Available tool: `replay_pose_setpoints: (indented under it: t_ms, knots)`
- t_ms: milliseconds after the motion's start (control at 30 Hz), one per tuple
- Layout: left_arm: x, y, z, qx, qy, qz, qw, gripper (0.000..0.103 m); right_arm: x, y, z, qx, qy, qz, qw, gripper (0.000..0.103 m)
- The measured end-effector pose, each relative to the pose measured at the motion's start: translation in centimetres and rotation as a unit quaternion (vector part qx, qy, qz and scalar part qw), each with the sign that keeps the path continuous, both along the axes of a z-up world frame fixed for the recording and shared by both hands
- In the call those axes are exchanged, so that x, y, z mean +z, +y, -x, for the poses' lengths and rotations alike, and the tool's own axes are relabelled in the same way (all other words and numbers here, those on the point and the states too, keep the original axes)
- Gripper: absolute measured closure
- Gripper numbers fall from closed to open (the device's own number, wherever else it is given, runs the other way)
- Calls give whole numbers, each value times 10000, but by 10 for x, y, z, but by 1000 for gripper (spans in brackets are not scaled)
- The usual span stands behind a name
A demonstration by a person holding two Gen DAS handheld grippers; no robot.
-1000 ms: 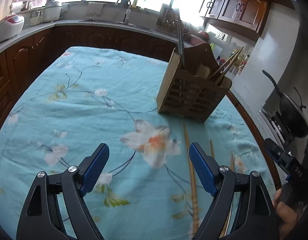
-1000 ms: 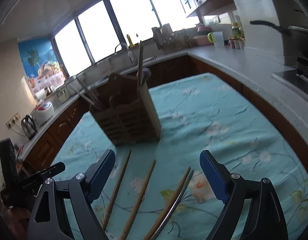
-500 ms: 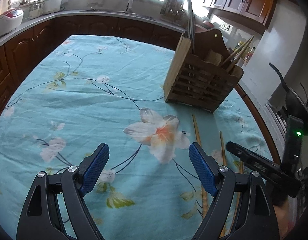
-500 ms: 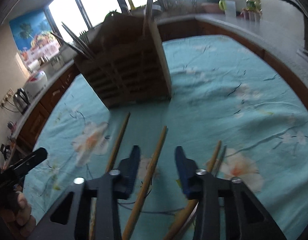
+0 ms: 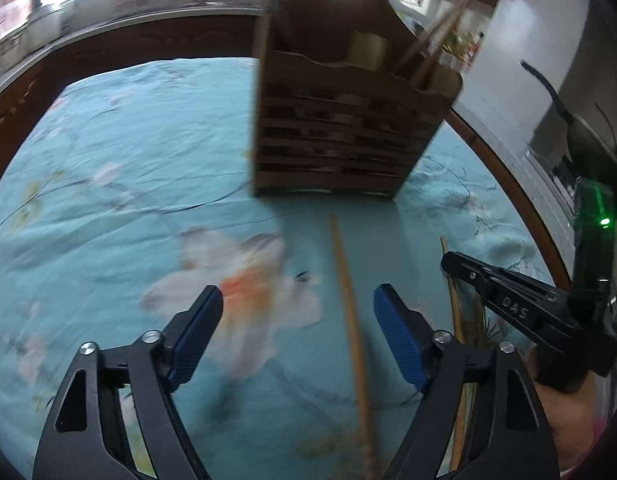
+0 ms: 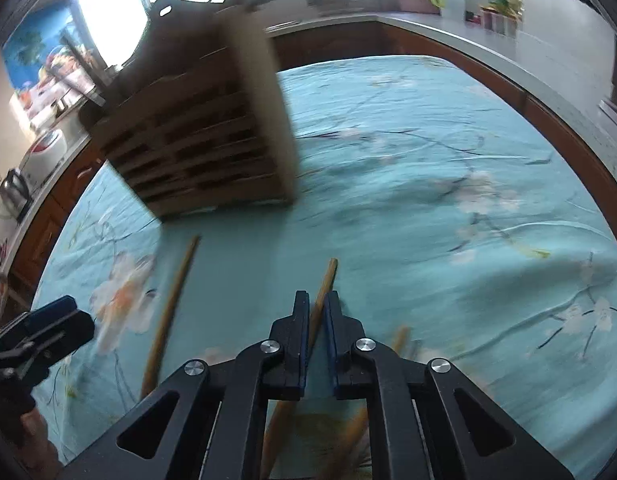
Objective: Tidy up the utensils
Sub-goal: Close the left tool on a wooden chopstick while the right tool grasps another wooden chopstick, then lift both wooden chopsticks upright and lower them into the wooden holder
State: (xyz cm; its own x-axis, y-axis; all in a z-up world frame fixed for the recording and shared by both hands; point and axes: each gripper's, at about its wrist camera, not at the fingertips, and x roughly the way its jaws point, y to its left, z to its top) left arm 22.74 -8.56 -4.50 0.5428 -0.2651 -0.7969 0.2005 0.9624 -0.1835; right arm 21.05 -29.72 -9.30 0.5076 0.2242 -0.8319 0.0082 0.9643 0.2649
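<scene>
The right gripper (image 6: 317,312) has just been closing and now pinches a long tan wooden chopstick (image 6: 326,280) lying on the teal floral tablecloth (image 6: 428,184). The left gripper (image 5: 298,312), narrowing slightly, stands spread over another wooden chopstick (image 5: 348,300), not touching it. The slatted wooden utensil holder (image 5: 340,132) stands just beyond.

1. "DAS" in pale raised letters stands on the side of the black arm of the right gripper (image 5: 448,264), as seen from the left wrist camera.
2. Nothing else can be read: the wall poster (image 6: 32,60) by the window shows only blurred colours, no legible words.
</scene>
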Motion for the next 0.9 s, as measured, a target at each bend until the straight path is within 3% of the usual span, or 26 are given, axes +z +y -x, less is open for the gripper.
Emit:
replay_pose_setpoints:
  t_ms: [67, 133, 267, 467, 533, 667, 900]
  knots:
    - [-4, -15, -14, -95, 101, -95, 9999, 37, 1, -8, -2, -57, 35, -62, 10000, 94]
    - [-9, -26, -24, -178, 203, -168, 9995, 53, 2, -13, -3, -67, 37, -93, 9999, 92]
    - [-21, -44, -42, -312, 400, -521, 9974, 67, 2, -15, -6, -41, 34, -147, 9999, 93]
    - [-21, -51, -40, -356, 122, -965, 9946, 84, -1, -4, -15, 54, -1, -90, 9999, 92]
    - [-21, -50, -39, -362, 91, -1011, 9942, 95, -1, -1, -16, 126, -34, -9, 9999, 91]
    - [-18, -40, -32, -300, 144, -753, 9966, 98, 0, -1, -15, 105, 2, -41, 9999, 95]
    - [13, 2, 1, -128, -24, -16, 9999, 98, 21, -7, 3, 89, -220, -850, 9961, 97]
